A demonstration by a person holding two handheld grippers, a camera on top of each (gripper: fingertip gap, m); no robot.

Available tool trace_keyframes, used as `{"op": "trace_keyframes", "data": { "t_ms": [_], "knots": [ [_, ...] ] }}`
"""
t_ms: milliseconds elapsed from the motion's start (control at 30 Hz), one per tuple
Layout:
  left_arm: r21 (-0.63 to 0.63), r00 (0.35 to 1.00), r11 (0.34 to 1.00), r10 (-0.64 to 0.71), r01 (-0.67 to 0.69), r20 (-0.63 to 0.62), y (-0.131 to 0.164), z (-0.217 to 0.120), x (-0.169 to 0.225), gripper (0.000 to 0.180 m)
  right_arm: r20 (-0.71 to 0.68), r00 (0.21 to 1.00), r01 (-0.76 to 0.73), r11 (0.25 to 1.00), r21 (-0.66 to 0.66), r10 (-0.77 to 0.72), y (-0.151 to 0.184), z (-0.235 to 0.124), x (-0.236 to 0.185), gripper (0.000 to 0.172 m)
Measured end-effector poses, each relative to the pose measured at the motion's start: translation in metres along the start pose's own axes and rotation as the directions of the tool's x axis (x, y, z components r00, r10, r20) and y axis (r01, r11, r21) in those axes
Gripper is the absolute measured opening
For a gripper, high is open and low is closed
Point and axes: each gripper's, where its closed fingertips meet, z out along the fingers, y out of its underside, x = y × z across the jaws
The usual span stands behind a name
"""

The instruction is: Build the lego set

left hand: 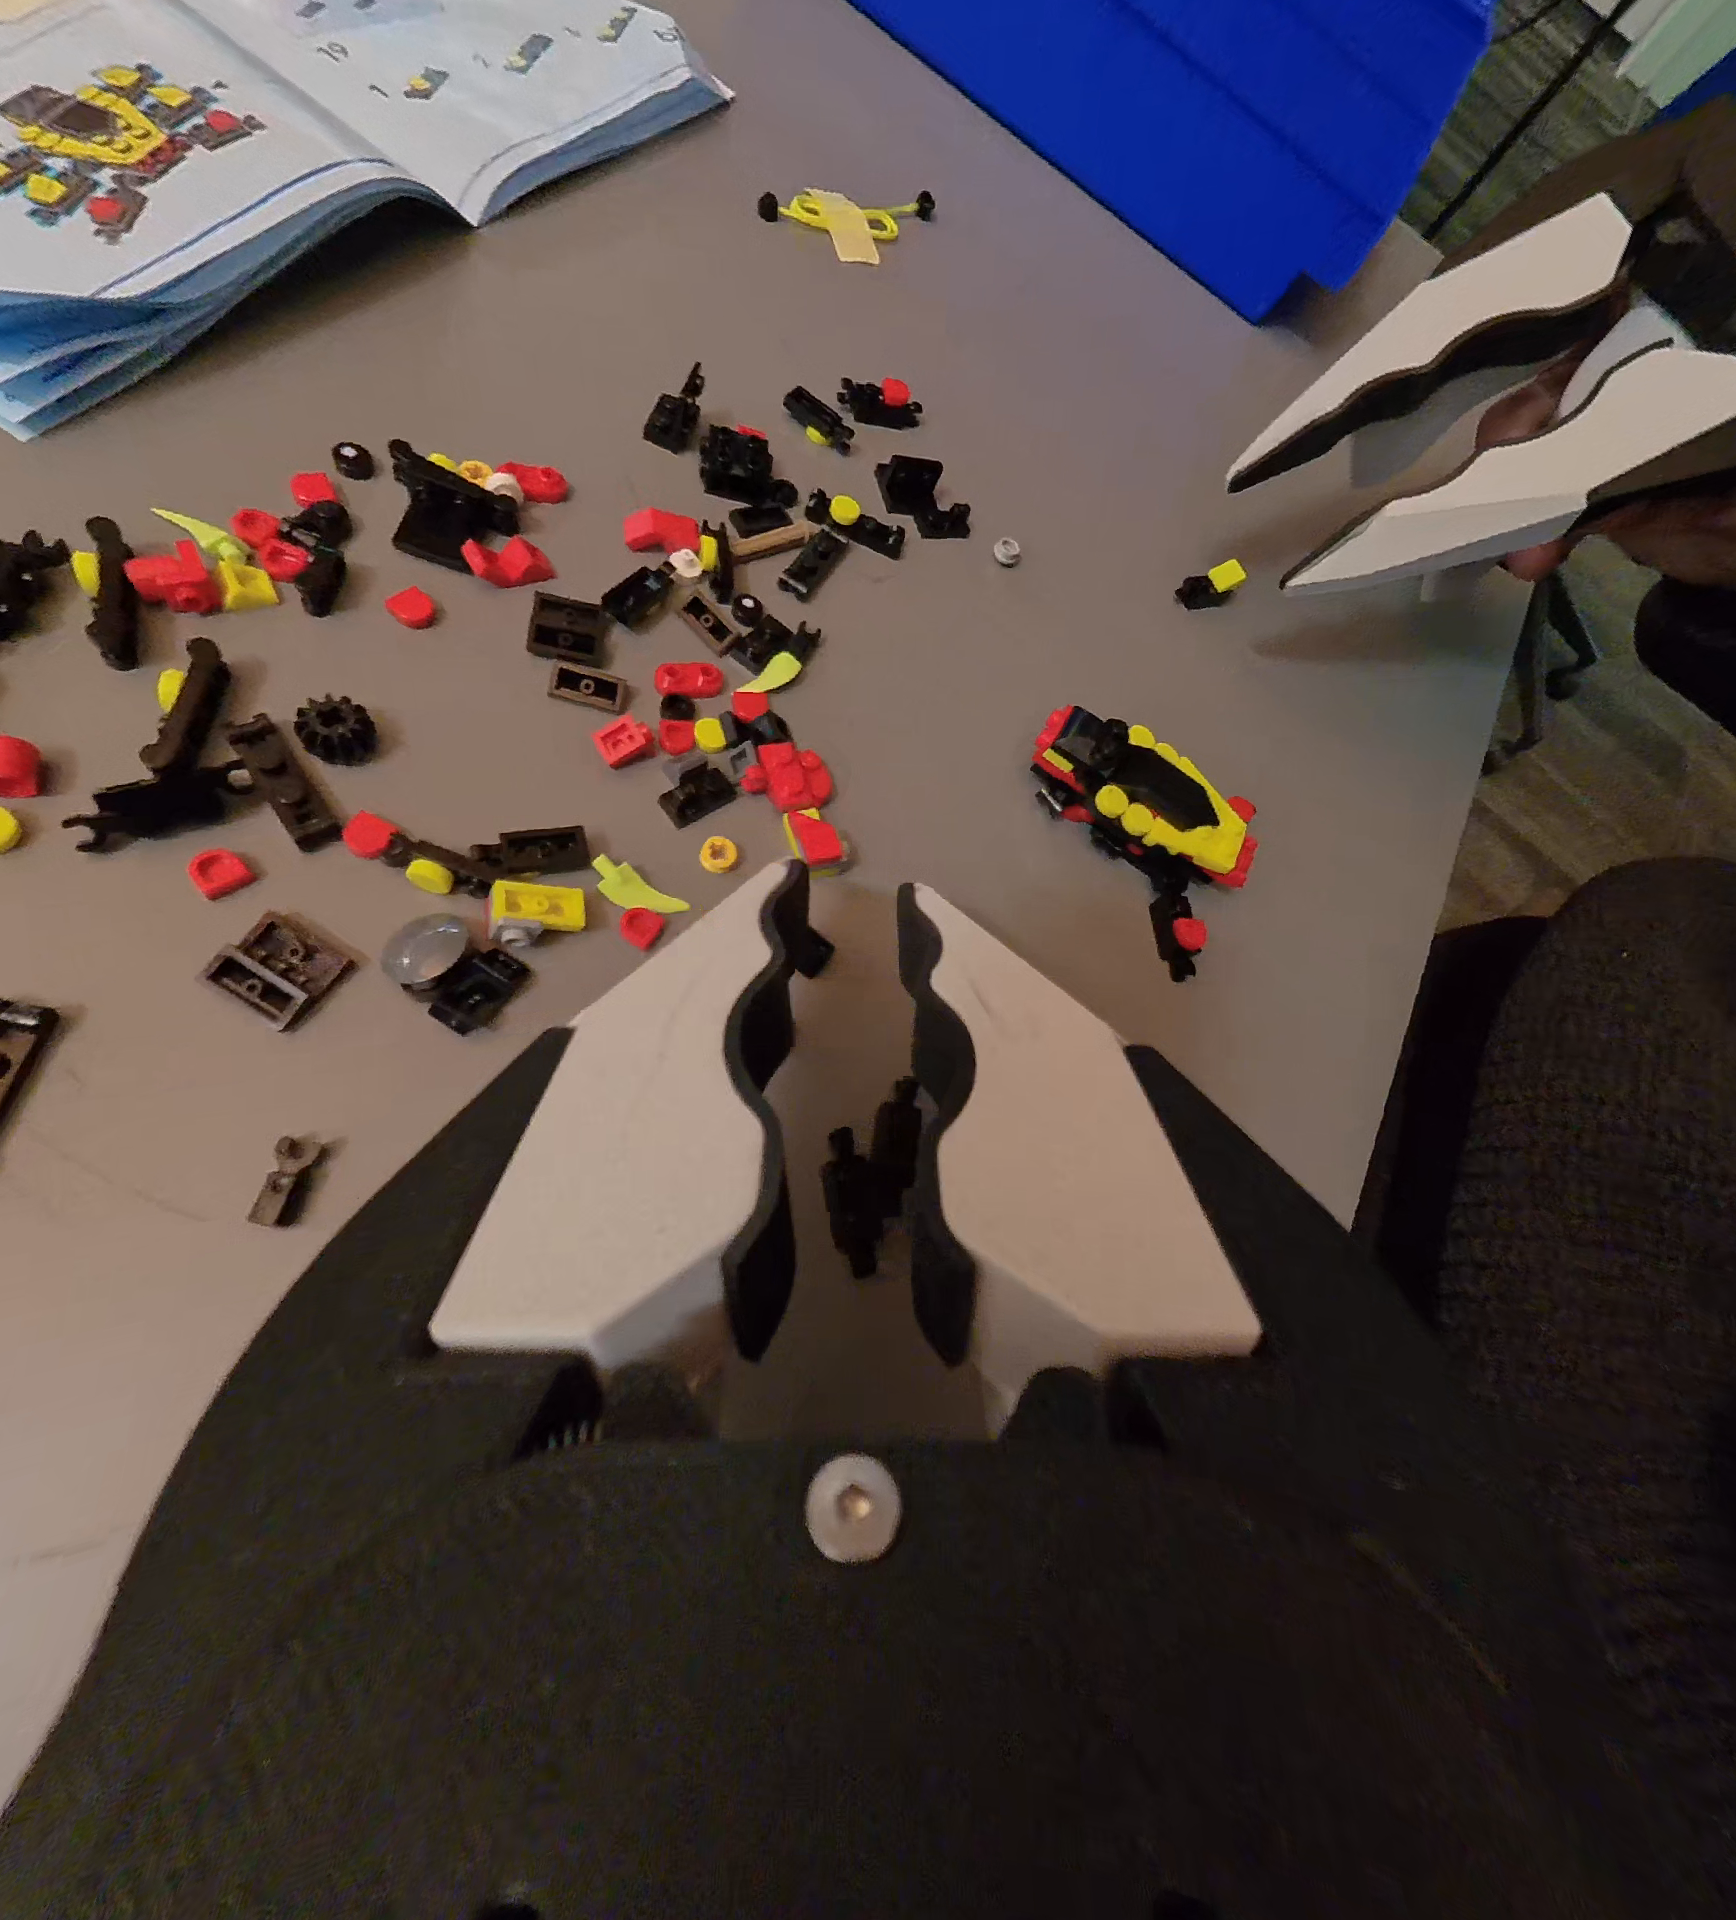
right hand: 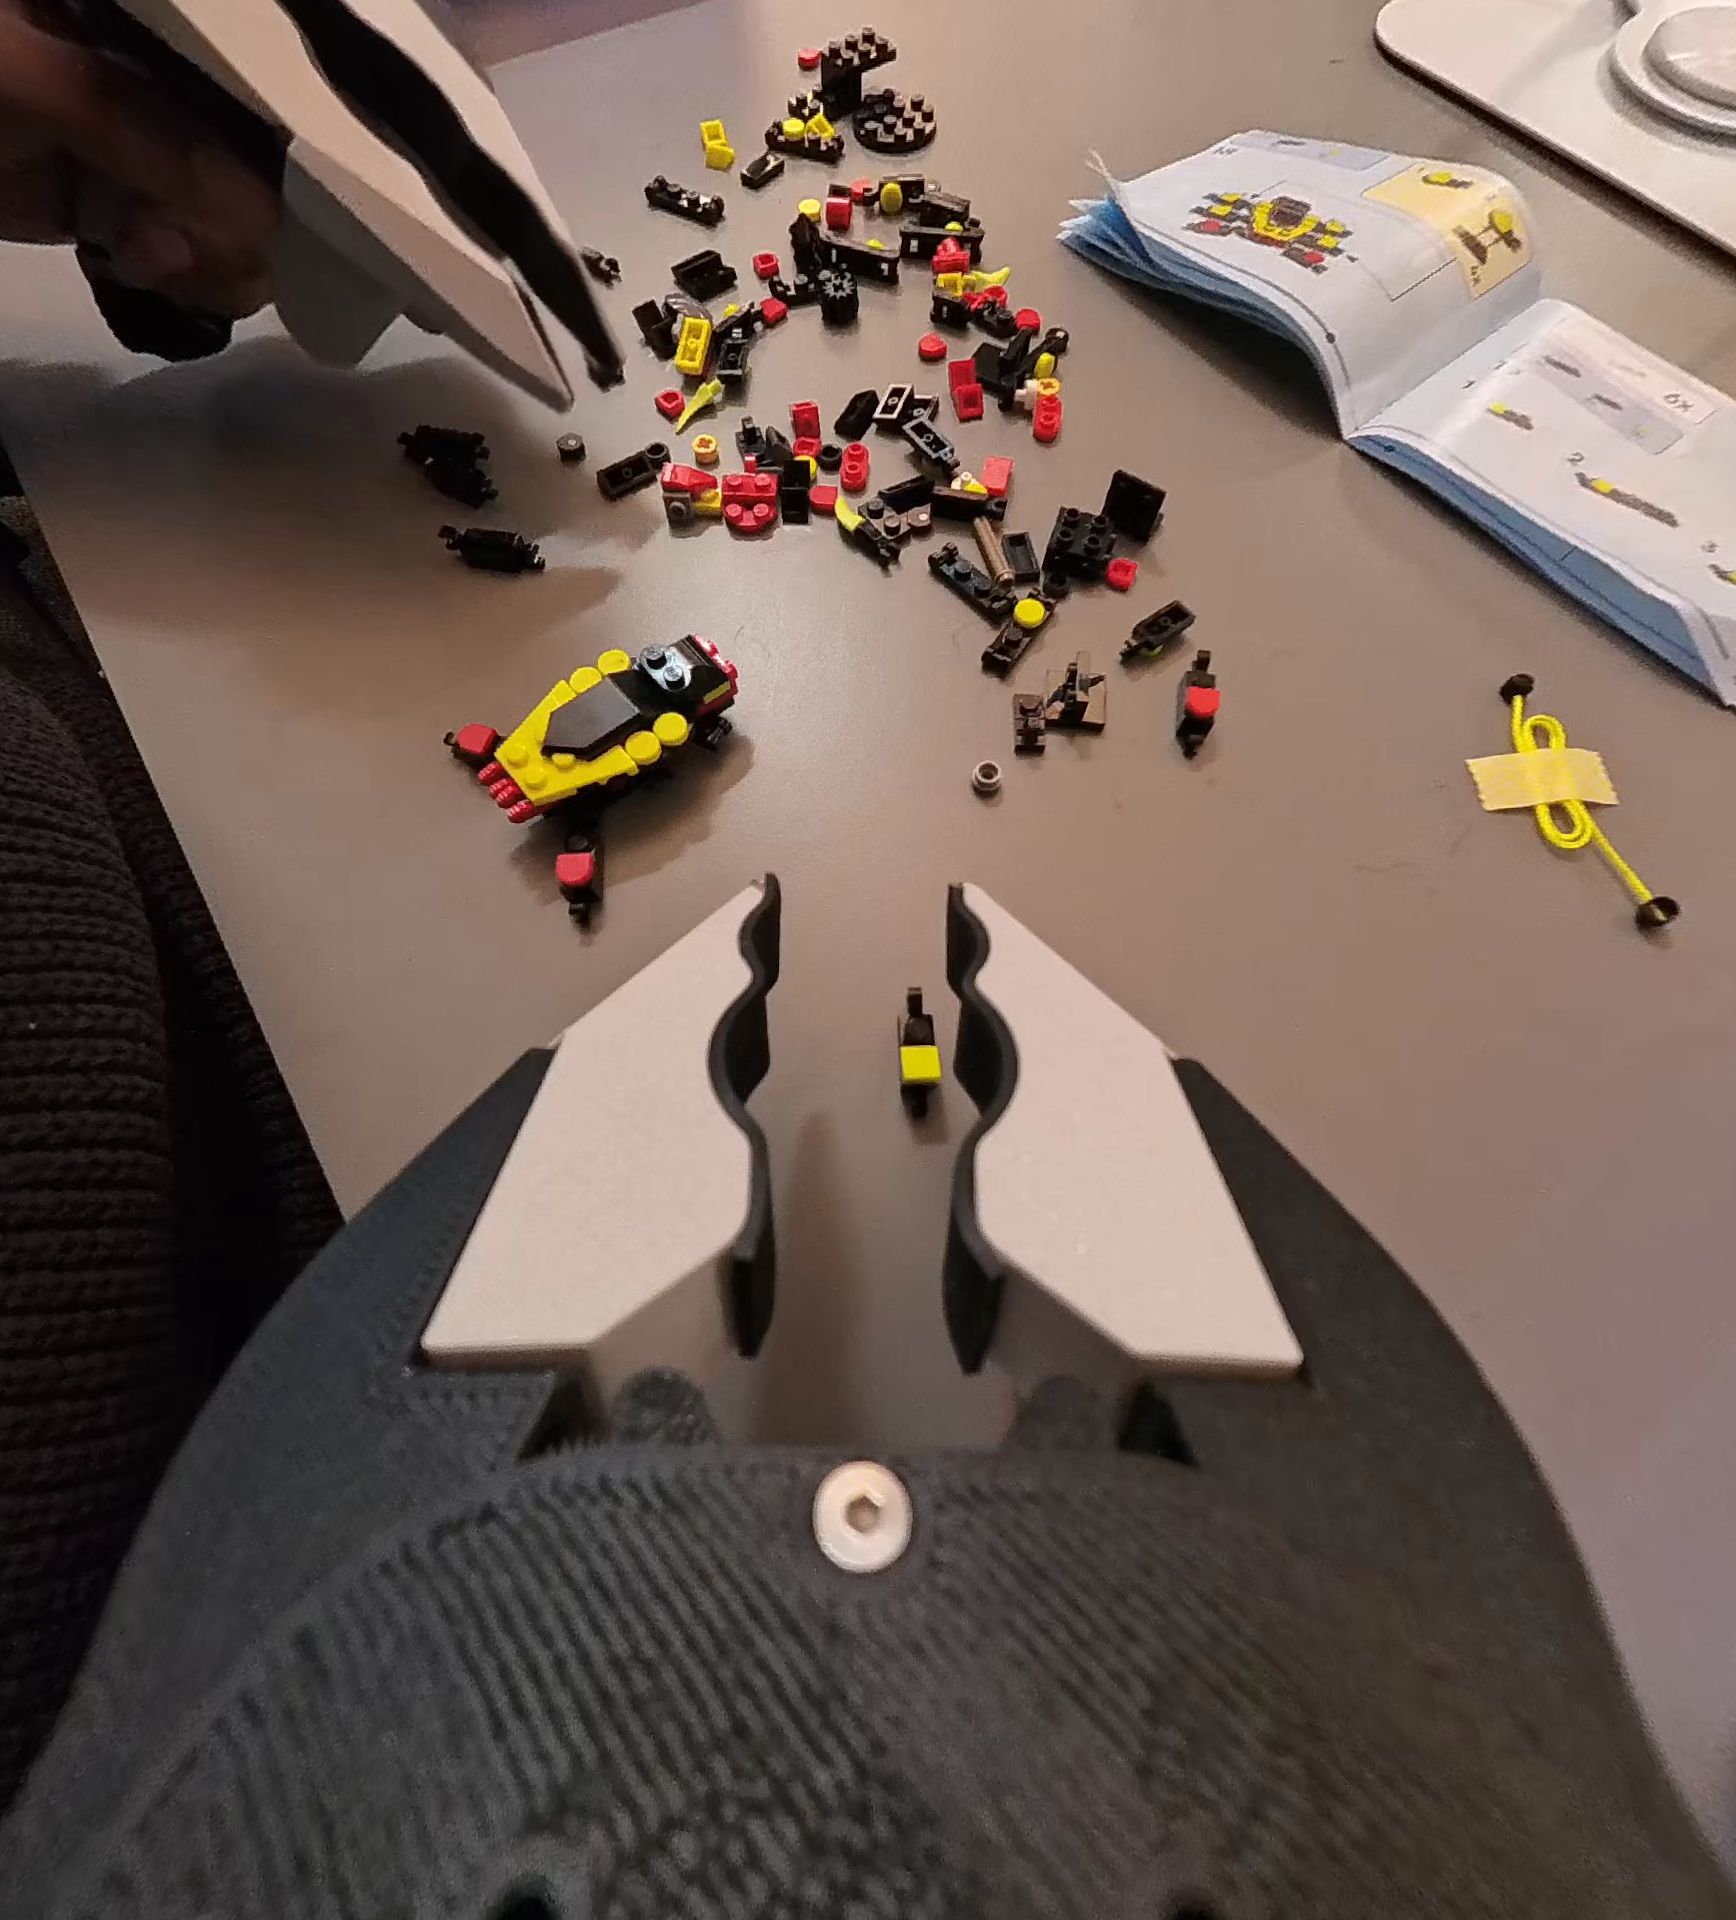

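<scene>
Two grippers are hovering over our grey table (right hand: pixel 1259 1039). We're holding the left gripper (left hand: pixel 848 894) narrowly parted beside scattered bricks (left hand: pixel 531 644). The right gripper (right hand: pixel 862 888) is gaping wider, bare, above a small black-and-yellow piece (right hand: pixel 918 1055).

Left gripper (left hand: pixel 848 899): pitched down and forward, tips low. Grey fingers (left hand: pixel 677 1039) stand a narrow gap apart and the black wavy pads don't meet. A hand (right hand: pixel 116 208) grips it from behind.

Right gripper (right hand: pixel 862 894): jaws wider than the left's, pads clear of each other, clamping nothing. It is tilted down at a shallower angle.

The right gripper sits ahead and to the right of the left's tips, angled in toward them. From the right gripper, the left sits ahead-left, tips pointing down and to the right. The two are well apart.
</scene>
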Motion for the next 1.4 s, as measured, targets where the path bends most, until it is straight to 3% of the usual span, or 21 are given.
{"op": "trace_keyframes", "data": {
  "t_ms": [300, 733, 1167, 1400],
  "knots": [
    [-0.113, 0.993, 0.987, 0.106, -0.111, -0.049, 0.019, 0.019, 0.024, 0.015, -0.001, 1.0, 0.002, 1.0, 0.0, -0.002, 0.0, 0.0, 0.0, 0.03],
    [-0.251, 0.948, 0.932, 0.296, -0.26, 0.119, 0.031, 0.007, -0.001, 0.016, -0.006, 1.0, 0.006, 1.0, -0.005, -0.006, 0.001, 0.0, 0.0, 0.03],
    [-0.383, 0.922, 0.854, 0.387, -0.353, 0.013, 0.052, -0.016, 0.006, 0.015, -0.011, 1.0, 0.0, 1.0, -0.012, -0.001, 0.003, 0.001, 0.003, 0.03],
    [-0.361, 0.921, 0.85, 0.384, -0.383, -0.074, 0.061, -0.02, 0.032, 0.016, -0.021, 1.0, -0.003, 1.0, -0.02, 0.003, 0.004, 0.002, 0.006, 0.03]
  ]
}}
